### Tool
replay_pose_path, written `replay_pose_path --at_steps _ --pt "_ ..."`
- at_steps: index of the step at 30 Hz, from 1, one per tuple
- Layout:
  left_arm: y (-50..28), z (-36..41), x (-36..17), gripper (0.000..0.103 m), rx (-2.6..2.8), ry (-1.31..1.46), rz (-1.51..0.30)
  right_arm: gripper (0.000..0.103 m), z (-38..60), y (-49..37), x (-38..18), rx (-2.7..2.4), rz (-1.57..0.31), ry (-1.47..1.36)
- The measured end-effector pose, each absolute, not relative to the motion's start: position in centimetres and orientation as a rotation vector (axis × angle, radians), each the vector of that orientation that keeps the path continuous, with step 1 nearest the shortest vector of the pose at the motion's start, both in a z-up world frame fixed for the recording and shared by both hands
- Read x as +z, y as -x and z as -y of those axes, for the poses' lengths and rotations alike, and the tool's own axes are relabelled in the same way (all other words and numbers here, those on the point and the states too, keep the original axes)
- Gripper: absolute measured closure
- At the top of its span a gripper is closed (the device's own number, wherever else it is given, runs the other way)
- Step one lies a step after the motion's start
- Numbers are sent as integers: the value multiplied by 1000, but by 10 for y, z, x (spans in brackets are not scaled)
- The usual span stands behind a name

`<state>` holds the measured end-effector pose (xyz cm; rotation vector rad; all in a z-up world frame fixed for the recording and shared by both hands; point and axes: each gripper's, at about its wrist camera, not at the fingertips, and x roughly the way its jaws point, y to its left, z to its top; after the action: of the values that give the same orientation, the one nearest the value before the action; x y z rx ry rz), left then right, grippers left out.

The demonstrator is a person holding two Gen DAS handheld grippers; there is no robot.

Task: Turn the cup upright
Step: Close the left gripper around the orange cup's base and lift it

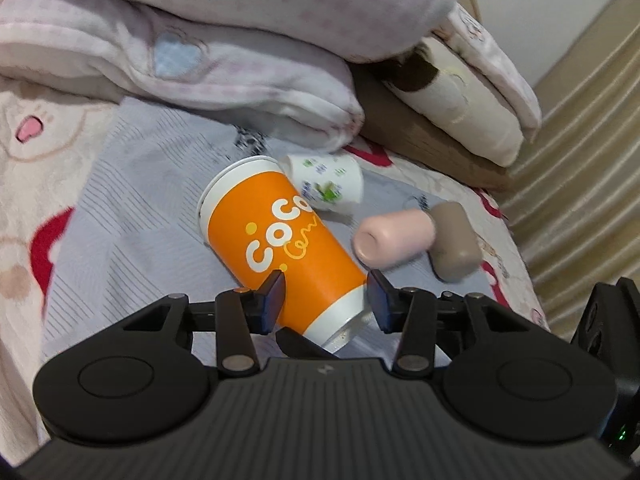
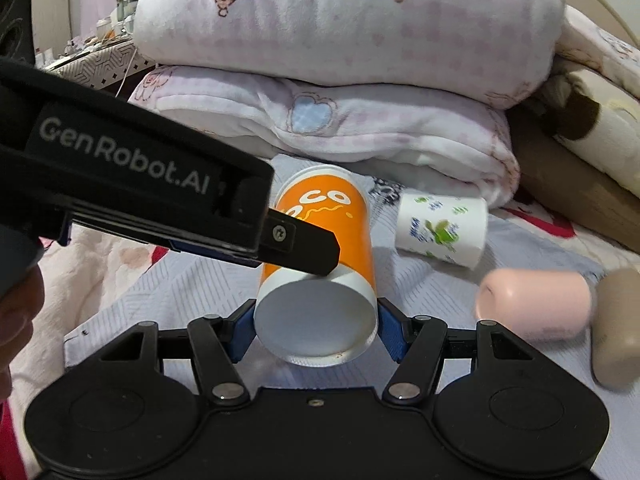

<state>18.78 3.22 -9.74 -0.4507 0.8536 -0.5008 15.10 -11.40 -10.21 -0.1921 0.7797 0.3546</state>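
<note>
Nearest to us in the right wrist view, the right gripper (image 2: 316, 330) has its jaws on both sides of the white base of the orange cup (image 2: 324, 236); the pads seem to touch it. The left gripper (image 1: 326, 300) stands with jaws wide around the same end, gaps visible. The cup lies on its side on the grey sheet (image 1: 140, 208), long axis running up the frame, mouth toward the folded blankets (image 2: 340, 80). At right, near it, lie a small printed cup (image 2: 442, 230) and a pink cup (image 2: 534, 304); the left side is free.
</note>
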Motion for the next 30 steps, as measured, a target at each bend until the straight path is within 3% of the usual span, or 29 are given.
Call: replay_pose_path --at_steps 25,30 --pt "-134 28 -108 59 -667 422 -1022 36 171 -65 -95 145 -962 51" --pt "-140 26 -120 54 -685 458 -1045 36 179 -65 -102 131 -1001 -26"
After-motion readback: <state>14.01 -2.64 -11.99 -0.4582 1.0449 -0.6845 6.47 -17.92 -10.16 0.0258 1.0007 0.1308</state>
